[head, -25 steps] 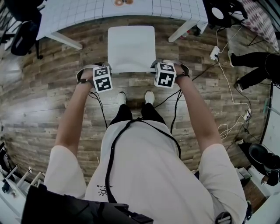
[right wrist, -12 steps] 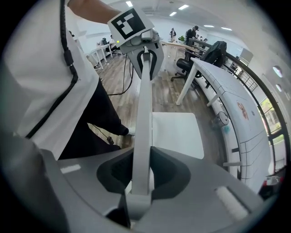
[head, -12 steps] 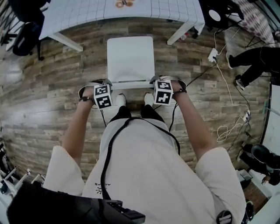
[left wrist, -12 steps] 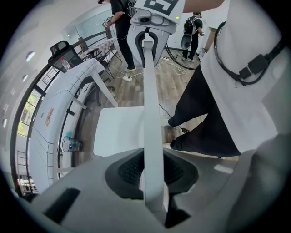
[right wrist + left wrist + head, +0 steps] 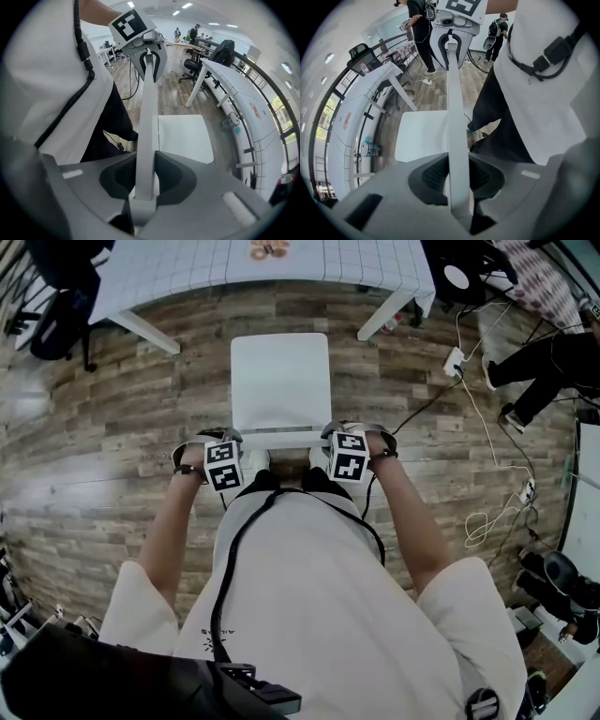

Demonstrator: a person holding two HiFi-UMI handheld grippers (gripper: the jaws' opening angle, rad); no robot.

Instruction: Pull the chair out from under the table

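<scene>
The white chair (image 5: 279, 381) stands on the wood floor (image 5: 103, 456) at the person's twelve o'clock. Its seat is clear of the table (image 5: 178, 268) farther out. The left gripper (image 5: 458, 176) and right gripper (image 5: 144, 176) each pinch the thin backrest rail (image 5: 281, 437), at its nine and three o'clock ends. The chair looks rigid and light, so it would probably slide easily, and holding both ends should stop it twisting.

floor (image 5: 281, 307) between chair (image 5: 279, 381) and table (image 5: 169, 268), legs (image 5: 323, 480) behind

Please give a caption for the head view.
Left gripper and right gripper hold the chair backrest, seat clear of the table.
</scene>
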